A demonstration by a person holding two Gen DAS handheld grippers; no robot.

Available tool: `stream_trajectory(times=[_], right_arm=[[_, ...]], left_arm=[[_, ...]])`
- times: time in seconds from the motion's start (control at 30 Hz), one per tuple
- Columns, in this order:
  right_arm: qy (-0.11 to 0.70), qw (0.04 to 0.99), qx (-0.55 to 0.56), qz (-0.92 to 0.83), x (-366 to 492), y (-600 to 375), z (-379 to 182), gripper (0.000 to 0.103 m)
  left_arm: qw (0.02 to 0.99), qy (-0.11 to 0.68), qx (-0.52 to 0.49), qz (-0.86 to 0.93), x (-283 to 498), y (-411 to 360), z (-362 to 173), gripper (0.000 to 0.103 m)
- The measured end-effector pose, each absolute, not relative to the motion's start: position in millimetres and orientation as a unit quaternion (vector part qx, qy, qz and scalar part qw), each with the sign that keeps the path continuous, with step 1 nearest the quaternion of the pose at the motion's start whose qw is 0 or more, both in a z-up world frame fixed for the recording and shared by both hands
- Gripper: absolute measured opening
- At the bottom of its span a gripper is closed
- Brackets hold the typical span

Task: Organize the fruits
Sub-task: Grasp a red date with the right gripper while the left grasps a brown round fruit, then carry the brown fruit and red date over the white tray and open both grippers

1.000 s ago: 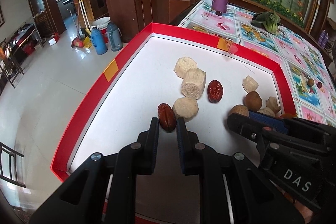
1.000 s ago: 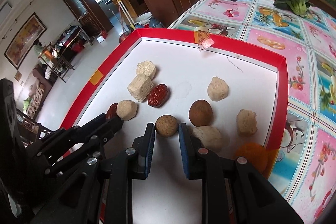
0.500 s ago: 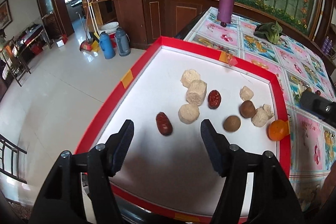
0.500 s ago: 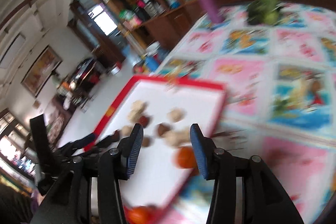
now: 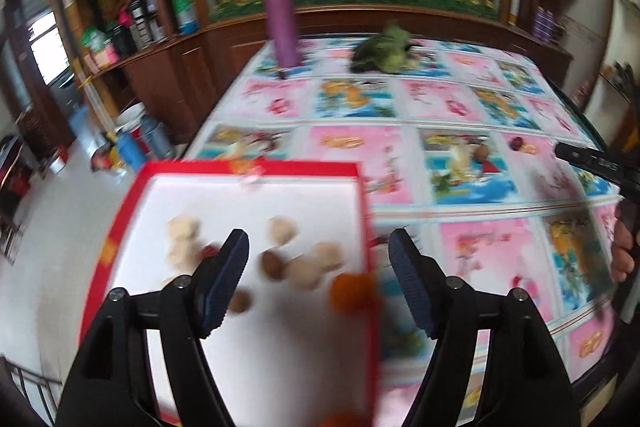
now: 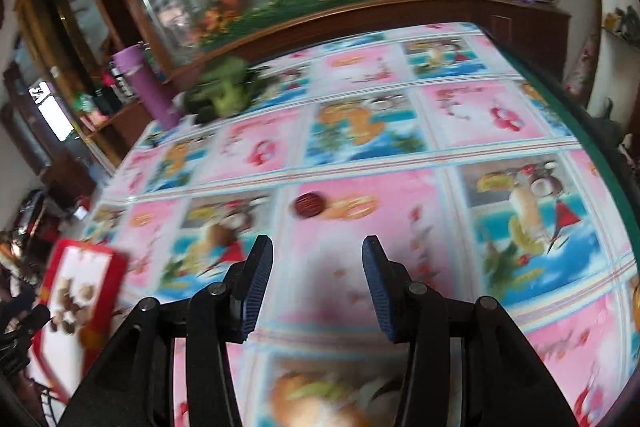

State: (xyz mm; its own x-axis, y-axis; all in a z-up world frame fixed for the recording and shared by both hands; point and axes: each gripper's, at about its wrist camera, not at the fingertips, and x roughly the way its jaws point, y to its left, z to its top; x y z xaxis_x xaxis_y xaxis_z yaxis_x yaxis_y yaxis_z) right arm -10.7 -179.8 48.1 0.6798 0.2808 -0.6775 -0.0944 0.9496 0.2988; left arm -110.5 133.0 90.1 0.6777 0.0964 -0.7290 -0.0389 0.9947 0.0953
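The red-rimmed white tray [image 5: 364,211] lies at the table's left end and holds several pale chunks, brown round fruits and an orange fruit [image 5: 349,291], all blurred. My left gripper [image 5: 320,251] hangs open above the tray's right rim, holding nothing. In the right wrist view a red date [image 6: 309,203] lies loose on the patterned tablecloth, just ahead of my right gripper [image 6: 316,259], which is open and empty. The tray [image 6: 102,281] shows at that view's far left. A small brown fruit [image 5: 481,151] and a red date [image 5: 518,143] sit on the cloth at the right.
A purple bottle [image 5: 280,19] and a green leafy vegetable [image 5: 386,51] stand at the table's far side, in front of a wooden cabinet with an aquarium. The other gripper's tip [image 5: 592,165] and a hand [image 5: 624,251] show at the right edge. Floor lies left of the table.
Both grippers have opened, pulled back from the tray's fruits and swung right. The right gripper now faces the open tablecloth with a loose date ahead.
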Motion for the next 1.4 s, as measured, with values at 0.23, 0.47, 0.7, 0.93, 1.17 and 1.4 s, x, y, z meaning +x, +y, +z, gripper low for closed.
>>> stream_trajectory(times=[0.23,0.47,0.7,0.93,1.17,1.4], right_arm=[[0.410,0.896,0.139,0.094,37.1,-168.2,28.4,0.044],[0.426,0.884,0.161,0.105,51.1,-165.7,13.3,0.043],[0.441,0.887,0.097,0.094,53.9,-155.7,16.5,0.017],[0.466,0.876,0.067,0.103,53.3,-165.3,17.9,0.016],[0.477,0.871,0.062,0.099,52.6,-170.5,18.0,0.016],[0.477,0.871,0.063,0.095,52.6,-170.2,17.5,0.016]], left_arm=[[0.911,0.406,0.069,-0.010,-57.9,73.1,86.4,0.073],[0.907,0.416,0.069,-0.016,-38.5,60.3,75.4,0.073],[0.902,0.426,0.073,-0.016,-13.2,36.3,56.1,0.073],[0.897,0.434,0.075,-0.045,12.4,4.3,41.9,0.073],[0.883,0.461,0.063,-0.062,36.2,-11.5,24.6,0.057],[0.876,0.474,0.054,-0.068,45.3,-15.7,15.7,0.034]])
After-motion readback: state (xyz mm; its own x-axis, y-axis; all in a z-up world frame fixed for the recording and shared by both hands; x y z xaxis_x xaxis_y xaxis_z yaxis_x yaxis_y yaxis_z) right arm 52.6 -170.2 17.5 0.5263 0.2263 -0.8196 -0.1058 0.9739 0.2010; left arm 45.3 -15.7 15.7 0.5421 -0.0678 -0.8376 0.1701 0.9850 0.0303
